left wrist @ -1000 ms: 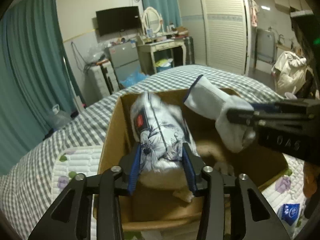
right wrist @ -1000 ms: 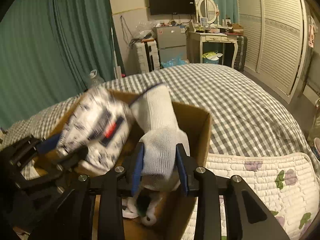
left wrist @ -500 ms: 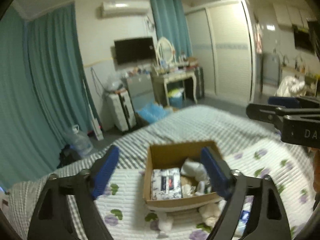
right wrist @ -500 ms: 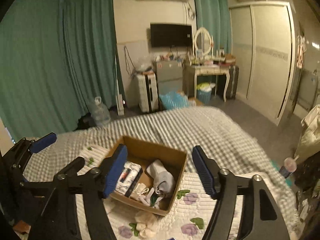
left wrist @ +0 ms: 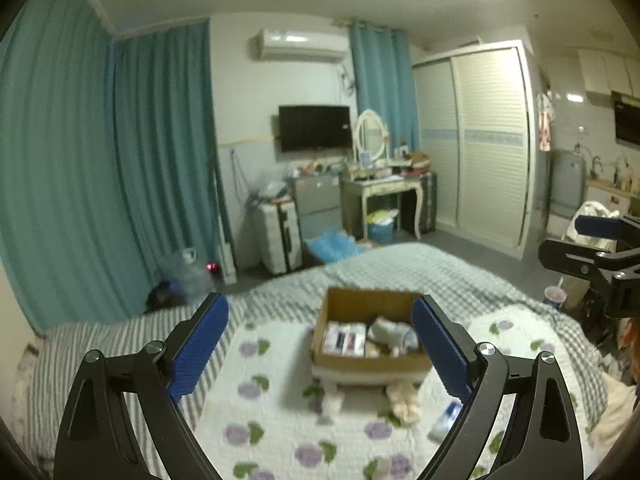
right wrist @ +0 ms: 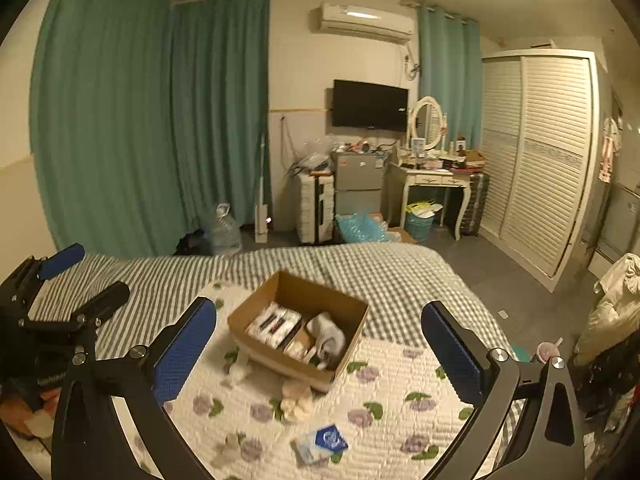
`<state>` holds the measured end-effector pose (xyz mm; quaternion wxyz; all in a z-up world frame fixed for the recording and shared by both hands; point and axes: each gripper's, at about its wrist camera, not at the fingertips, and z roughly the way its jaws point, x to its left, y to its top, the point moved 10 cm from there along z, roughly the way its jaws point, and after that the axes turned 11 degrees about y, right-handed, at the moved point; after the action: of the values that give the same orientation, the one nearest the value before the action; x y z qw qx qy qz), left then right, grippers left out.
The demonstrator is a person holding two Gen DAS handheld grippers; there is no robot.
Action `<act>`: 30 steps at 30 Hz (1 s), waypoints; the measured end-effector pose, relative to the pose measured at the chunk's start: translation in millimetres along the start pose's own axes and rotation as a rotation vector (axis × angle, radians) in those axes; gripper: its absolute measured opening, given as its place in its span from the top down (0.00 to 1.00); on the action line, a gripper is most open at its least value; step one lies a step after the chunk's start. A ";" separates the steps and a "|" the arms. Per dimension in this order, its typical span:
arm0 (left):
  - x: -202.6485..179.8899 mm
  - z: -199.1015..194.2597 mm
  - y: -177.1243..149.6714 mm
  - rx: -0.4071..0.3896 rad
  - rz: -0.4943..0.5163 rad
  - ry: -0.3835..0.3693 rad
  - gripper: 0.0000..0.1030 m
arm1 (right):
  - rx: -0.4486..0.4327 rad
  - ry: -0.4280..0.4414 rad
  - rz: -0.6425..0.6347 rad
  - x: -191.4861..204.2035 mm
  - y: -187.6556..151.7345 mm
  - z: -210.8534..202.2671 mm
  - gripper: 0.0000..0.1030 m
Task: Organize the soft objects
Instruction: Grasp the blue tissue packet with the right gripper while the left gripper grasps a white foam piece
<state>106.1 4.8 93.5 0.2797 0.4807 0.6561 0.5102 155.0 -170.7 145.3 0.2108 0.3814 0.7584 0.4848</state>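
High over bed point(right wrist: 400, 276) w/ box point(right wrist: 348, 340): both tools point(left wrist: 320, 354) point(right wrist: 319, 354) wide apart, empty.

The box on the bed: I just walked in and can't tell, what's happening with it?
A person is sorting soft things into the cardboard box on the quilt. Both the left gripper and right gripper hang open and empty above it. A printed packet and white sock lie inside; cream soft pieces and a blue-and-white packet remain outside.
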 end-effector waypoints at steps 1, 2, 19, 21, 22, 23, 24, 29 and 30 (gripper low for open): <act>2.1 0.8 -8.3 0.014 -0.010 0.006 0.08 | 0.009 0.012 -0.014 2.8 -11.9 2.0 0.00; 4.9 2.9 -24.1 0.037 -0.026 0.010 0.08 | 0.021 0.023 -0.024 3.4 -22.6 4.5 0.00; -51.0 65.9 -224.2 0.367 -0.075 0.040 0.10 | 0.332 0.148 -0.025 -22.9 -231.6 163.2 0.00; -64.8 70.8 -245.1 0.409 -0.055 0.028 0.10 | 0.370 0.148 -0.003 -33.4 -249.5 170.5 0.00; -71.7 74.0 -256.2 0.433 -0.039 0.022 0.10 | 0.380 0.146 0.002 -35.6 -255.8 172.5 0.00; -75.5 75.1 -262.0 0.443 -0.026 0.026 0.10 | 0.395 0.153 0.011 -37.0 -264.5 175.9 0.00; -80.0 78.1 -271.0 0.457 -0.007 0.033 0.10 | 0.406 0.164 0.015 -36.4 -270.6 177.9 0.00; -92.8 88.9 -301.8 0.529 0.012 0.005 0.26 | 0.477 0.140 -0.036 -33.8 -298.0 189.1 0.00; -94.2 90.0 -305.2 0.537 0.007 -0.007 0.28 | 0.482 0.136 -0.032 -35.5 -300.3 190.6 0.00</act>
<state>113.7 -50.8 -233.6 0.1428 0.5418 0.7653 0.3170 196.1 -160.8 -209.6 0.0698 0.3753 0.8704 0.3110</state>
